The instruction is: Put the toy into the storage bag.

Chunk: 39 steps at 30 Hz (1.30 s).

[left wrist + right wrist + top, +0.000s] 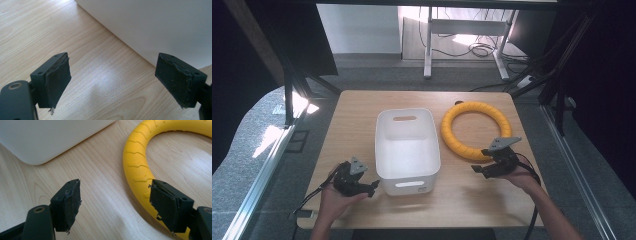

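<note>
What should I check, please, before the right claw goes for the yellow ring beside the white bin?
1. Right claw open, nothing between its jaws: ok.
2. Yellow ring flat on the table, right of the white bin, apart from it: ok.
3. Ring lined up between the jaws: not ok; one jaw overlaps it.
4. Bin empty: ok.
5. Left claw open, near the bin's wall, away from the ring: ok.
</note>
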Tool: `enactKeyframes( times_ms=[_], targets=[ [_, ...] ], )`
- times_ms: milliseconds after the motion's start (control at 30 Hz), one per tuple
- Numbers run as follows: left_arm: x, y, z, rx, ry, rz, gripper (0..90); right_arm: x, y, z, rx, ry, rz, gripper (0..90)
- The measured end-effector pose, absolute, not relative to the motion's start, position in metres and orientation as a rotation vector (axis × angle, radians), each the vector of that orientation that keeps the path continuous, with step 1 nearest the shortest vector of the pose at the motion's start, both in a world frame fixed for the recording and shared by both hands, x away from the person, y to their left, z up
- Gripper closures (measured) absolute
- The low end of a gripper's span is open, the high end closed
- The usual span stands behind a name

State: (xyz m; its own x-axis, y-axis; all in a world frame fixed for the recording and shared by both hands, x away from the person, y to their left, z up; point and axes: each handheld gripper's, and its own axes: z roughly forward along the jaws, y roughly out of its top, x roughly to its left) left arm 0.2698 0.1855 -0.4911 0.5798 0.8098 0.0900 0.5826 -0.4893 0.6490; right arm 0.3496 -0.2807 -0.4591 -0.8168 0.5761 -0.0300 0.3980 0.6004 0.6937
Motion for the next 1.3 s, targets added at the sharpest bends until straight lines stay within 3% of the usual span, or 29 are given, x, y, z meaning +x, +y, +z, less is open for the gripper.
enactKeyframes(
  times_ms=[1300],
  targets=[
    [0.272, 0.182, -0.496, 2.278, 1.097, 0.516, 13.2, 0.398, -0.254, -0.468, 0.75, 2.727, 0.838, 27.6]
  ],
)
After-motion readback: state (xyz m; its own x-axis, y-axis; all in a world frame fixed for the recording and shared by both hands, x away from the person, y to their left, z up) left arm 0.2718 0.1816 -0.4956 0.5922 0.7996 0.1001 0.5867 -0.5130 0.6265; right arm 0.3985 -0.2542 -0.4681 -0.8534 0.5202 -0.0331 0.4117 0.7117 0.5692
